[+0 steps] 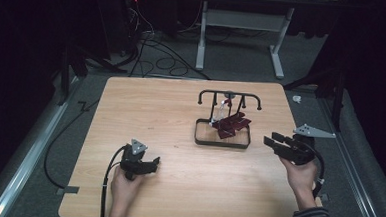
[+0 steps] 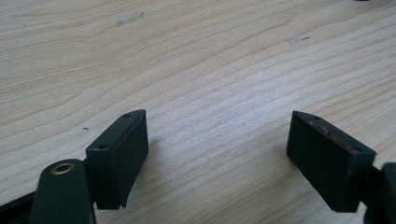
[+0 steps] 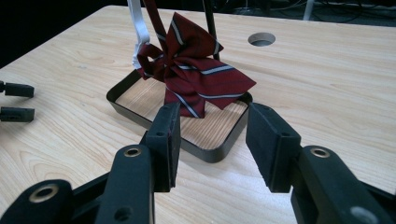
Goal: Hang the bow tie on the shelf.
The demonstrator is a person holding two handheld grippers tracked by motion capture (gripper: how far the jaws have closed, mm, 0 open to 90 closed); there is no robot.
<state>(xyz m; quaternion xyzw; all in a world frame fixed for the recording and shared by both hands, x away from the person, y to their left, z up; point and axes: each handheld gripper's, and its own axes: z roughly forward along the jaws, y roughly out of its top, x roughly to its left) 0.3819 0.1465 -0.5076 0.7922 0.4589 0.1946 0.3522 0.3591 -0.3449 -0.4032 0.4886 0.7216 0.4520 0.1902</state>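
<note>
- The right gripper (image 3: 212,140) sits nearest the lens in the right gripper view, its jaws standing well apart with nothing between them; past them lies the near rim of the tray (image 3: 212,154).
- The bow tie (image 3: 196,74), dark red with pale stripes, hangs inside the stand (image 1: 229,96) over the tray, a white hook (image 3: 138,30) beside it. It lies just beyond the tips, roughly on the line between them but higher, and not touching either pad.
- To do the reach well, I judge the right gripper should lift over the rim and go in level with the knot, so the pads close on the thick middle rather than on a loose wing.
- Keep the jaws wide until the cloth is fully between them; closing early would likely push the tie aside or knock the hook.
- The left gripper (image 2: 217,154) rests low over the bare table (image 2: 201,56), jaws wide and empty, well apart from the tray in the high view (image 1: 139,164).
- It could steady the tray if the stand threatens to slide.
</note>
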